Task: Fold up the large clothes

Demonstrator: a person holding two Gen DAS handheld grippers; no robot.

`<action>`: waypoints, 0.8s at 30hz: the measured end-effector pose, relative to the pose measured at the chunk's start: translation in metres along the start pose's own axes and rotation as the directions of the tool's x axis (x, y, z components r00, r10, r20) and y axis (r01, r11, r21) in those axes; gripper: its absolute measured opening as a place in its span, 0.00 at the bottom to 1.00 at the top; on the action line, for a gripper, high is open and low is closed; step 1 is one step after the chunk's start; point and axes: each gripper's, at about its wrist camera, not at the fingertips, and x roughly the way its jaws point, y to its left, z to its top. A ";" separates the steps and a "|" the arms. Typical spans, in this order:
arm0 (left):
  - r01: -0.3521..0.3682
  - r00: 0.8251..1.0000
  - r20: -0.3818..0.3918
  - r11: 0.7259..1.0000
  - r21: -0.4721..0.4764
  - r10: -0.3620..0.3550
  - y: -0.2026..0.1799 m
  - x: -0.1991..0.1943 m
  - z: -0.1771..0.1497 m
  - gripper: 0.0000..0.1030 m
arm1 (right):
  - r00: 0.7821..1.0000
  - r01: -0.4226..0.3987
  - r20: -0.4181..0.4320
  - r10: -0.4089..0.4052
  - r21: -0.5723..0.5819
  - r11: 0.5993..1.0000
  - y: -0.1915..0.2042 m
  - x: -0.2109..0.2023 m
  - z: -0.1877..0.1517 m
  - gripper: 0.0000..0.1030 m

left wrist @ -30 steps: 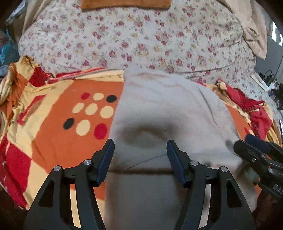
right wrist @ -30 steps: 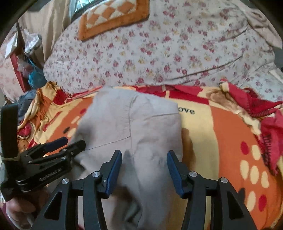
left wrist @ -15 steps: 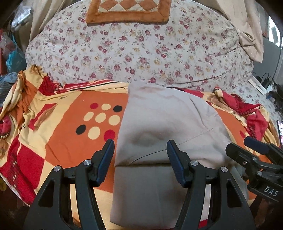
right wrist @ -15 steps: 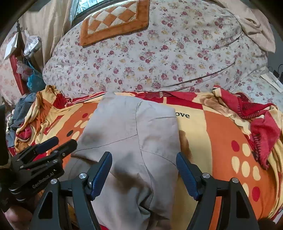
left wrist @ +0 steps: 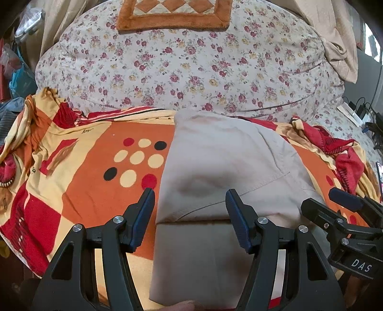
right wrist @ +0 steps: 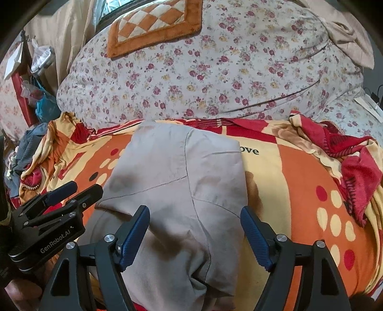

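Note:
A folded beige garment lies on the orange, red and yellow blanket; it also shows in the right wrist view. My left gripper is open and empty, held above the garment's near fold. My right gripper is open and empty, above the garment's near right part. The right gripper also shows at the right edge of the left wrist view, and the left gripper shows at the left edge of the right wrist view.
A large floral bedding bundle rises behind the blanket, with an orange checkered mat on top. Clutter and bags stand at the left. Cables lie at the far right.
Both grippers have pulled back and up from the garment, which now lies further away. The right gripper's jaws have opened wider.

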 end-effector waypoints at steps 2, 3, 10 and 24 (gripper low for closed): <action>0.000 1.000 0.000 1.000 -0.002 0.000 0.000 0.000 0.000 0.60 | 1.000 0.002 -0.003 -0.002 -0.002 1.000 0.002 0.001 -0.002 0.74; -0.002 1.000 0.000 1.000 -0.003 0.002 0.000 0.000 0.000 0.60 | 1.000 0.002 -0.003 -0.002 -0.002 1.000 0.003 0.001 -0.003 0.75; -0.005 1.000 0.000 1.000 -0.004 0.005 -0.001 0.001 -0.001 0.60 | 1.000 0.000 -0.005 0.000 -0.007 1.000 0.006 0.001 -0.004 0.75; -0.006 1.000 -0.003 1.000 -0.005 0.006 0.000 0.001 -0.001 0.60 | 1.000 0.004 -0.012 -0.004 -0.009 1.000 0.007 0.003 -0.003 0.79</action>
